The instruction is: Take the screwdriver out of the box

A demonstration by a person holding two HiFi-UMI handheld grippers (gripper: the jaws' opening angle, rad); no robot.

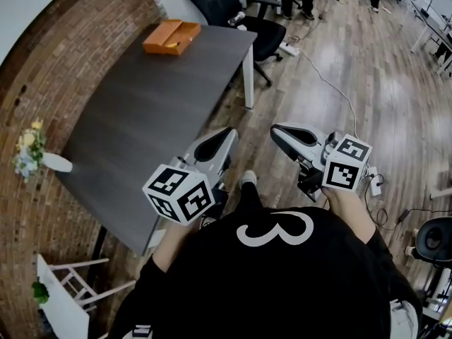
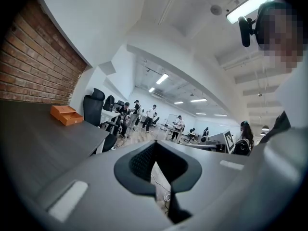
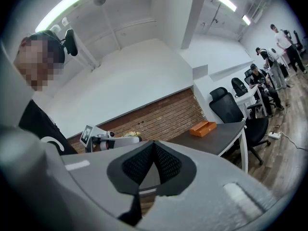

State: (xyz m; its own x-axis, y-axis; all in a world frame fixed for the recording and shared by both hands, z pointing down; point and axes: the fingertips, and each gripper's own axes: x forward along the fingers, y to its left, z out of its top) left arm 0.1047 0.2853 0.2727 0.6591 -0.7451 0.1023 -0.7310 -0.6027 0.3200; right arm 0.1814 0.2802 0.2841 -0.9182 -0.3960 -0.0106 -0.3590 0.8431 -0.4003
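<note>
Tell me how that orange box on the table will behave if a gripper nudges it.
The orange box looks low and flat, so it probably won't tip. On the smooth dark table it may well slide when pushed. It looks small, likely light.

A white 3 (image 1: 272,241) marks the person's black shirt (image 1: 212,281).

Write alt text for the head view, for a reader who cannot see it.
Seen from above, a person in a black shirt holds a grey left gripper and a grey right gripper, both shut and empty, by the near corner of a dark grey rectangular table. An open orange box sits at its far end, apart from both.
</note>
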